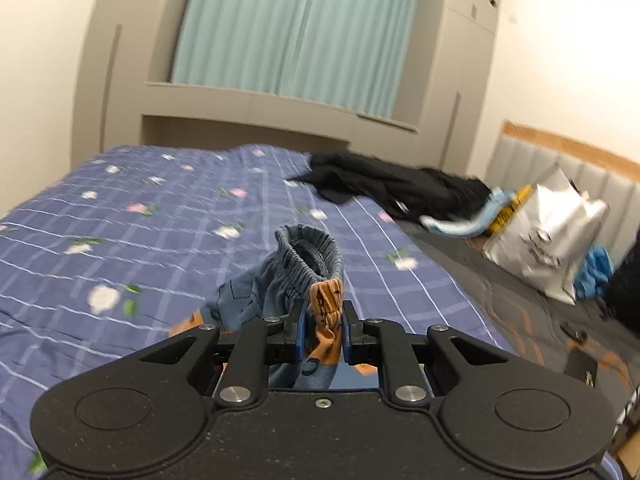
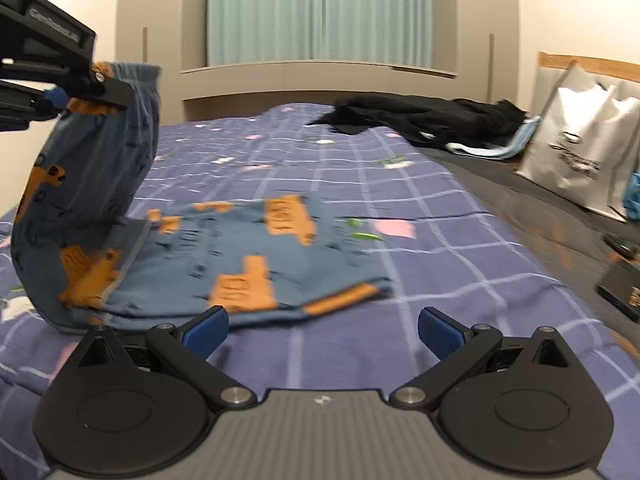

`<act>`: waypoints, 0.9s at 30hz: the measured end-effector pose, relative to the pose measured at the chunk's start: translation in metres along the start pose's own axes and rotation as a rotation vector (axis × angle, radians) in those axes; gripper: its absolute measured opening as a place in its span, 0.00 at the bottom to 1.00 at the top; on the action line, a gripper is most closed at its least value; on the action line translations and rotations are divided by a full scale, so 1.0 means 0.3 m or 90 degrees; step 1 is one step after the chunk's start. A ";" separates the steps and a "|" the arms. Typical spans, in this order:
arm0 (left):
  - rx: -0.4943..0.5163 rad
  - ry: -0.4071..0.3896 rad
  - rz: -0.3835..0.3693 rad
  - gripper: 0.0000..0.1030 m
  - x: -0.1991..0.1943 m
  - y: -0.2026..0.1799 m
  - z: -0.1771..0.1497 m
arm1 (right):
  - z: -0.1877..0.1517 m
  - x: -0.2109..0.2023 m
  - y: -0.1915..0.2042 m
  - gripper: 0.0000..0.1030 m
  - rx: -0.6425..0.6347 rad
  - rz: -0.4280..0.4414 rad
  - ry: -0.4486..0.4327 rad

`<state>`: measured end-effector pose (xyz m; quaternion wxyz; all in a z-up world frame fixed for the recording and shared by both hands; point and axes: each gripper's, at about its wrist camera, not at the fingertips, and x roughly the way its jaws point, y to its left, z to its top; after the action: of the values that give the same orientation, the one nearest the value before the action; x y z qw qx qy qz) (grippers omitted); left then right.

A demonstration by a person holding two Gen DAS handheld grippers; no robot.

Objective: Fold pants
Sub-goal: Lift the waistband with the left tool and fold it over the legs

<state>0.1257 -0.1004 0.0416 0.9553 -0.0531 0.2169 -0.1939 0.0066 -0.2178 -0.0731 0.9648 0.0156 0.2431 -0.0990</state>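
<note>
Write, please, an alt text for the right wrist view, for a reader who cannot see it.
The open right gripper hovers empty before blue pants with orange prints on a checked bedspread. At upper left, the left gripper lifts their waistband end.

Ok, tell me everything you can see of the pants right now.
The pants are small, soft blue fabric printed with orange vehicles, with a gathered elastic waistband. The left gripper is shut on the waistband edge, lifting that end into the air, curved over. The rest lies flat on the checked blue bedspread. The right gripper is open just short of them, not touching.
</note>
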 end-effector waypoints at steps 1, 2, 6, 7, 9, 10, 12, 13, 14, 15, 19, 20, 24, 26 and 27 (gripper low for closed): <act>0.002 0.011 -0.006 0.18 0.020 -0.014 -0.015 | -0.006 -0.008 -0.015 1.00 0.001 -0.006 0.000; -0.001 0.025 -0.014 0.18 0.041 -0.022 -0.030 | -0.011 -0.013 -0.024 1.00 -0.001 -0.011 -0.001; -0.002 0.073 -0.027 0.18 0.103 -0.053 -0.084 | -0.036 -0.031 -0.044 1.00 -0.004 -0.022 -0.010; 0.001 0.080 -0.029 0.19 0.114 -0.057 -0.094 | -0.041 -0.037 -0.050 1.00 -0.002 -0.026 -0.014; 0.001 0.093 -0.034 0.21 0.130 -0.056 -0.109 | -0.050 -0.043 -0.053 1.00 0.002 -0.032 -0.021; -0.003 0.100 -0.040 0.23 0.136 -0.055 -0.117 | -0.052 -0.043 -0.053 1.00 0.003 -0.035 -0.024; -0.020 0.114 -0.054 0.29 0.143 -0.048 -0.126 | -0.056 -0.044 -0.056 1.00 0.006 -0.039 -0.025; -0.027 0.118 -0.060 0.31 0.145 -0.046 -0.128 | -0.055 -0.040 -0.058 1.00 0.007 -0.039 -0.024; -0.033 0.121 -0.065 0.34 0.141 -0.040 -0.130 | -0.056 -0.040 -0.058 1.00 0.008 -0.039 -0.023; -0.035 0.122 -0.071 0.37 0.139 -0.040 -0.133 | -0.056 -0.040 -0.058 1.00 0.009 -0.039 -0.021; -0.044 0.111 -0.085 0.61 0.104 -0.031 -0.141 | -0.061 -0.033 -0.062 1.00 0.011 -0.037 -0.013; -0.047 0.107 -0.084 0.66 0.093 -0.027 -0.142 | -0.062 -0.031 -0.062 1.00 0.011 -0.037 -0.010; -0.054 0.095 -0.075 0.79 0.046 -0.008 -0.142 | -0.068 -0.022 -0.059 1.00 0.010 -0.037 -0.002; -0.061 0.080 -0.053 0.93 0.012 0.014 -0.148 | -0.071 -0.021 -0.057 1.00 0.008 -0.036 -0.001; -0.066 0.072 -0.038 0.95 -0.005 0.028 -0.150 | -0.072 -0.021 -0.056 1.00 0.008 -0.036 -0.001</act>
<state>0.1077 -0.0929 0.0001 0.9312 -0.0982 0.2785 -0.2135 -0.0121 -0.2314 -0.0889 0.9617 0.0144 0.2420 -0.1275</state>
